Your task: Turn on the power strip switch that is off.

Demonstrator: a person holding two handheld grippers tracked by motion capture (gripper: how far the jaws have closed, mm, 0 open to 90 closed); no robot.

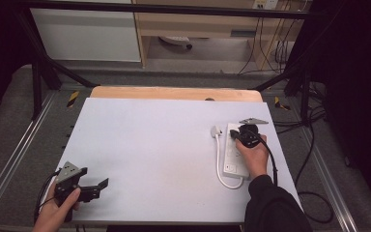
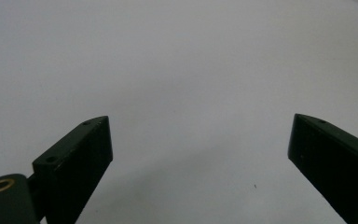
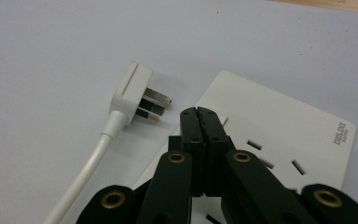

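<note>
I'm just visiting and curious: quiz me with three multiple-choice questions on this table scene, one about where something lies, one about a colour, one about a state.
1. Where does the white plastic power strip lie on the pale grey table top?
A. near its right edge
B. at its middle
C. near its left edge

2. What colour is the three-pin plug on the strip's cable?
A. black
B. white
C. orange

3. How do the jaws of the right gripper stand?
A. wide apart
B. shut on the plug
C. shut together, with nothing between them

Answers:
1 A: in the high view the strip lies under the person's right hand, by the right edge.
2 B: plug and cable are white in the right gripper view.
3 C: the two black jaws meet over the strip, beside the plug.
</note>
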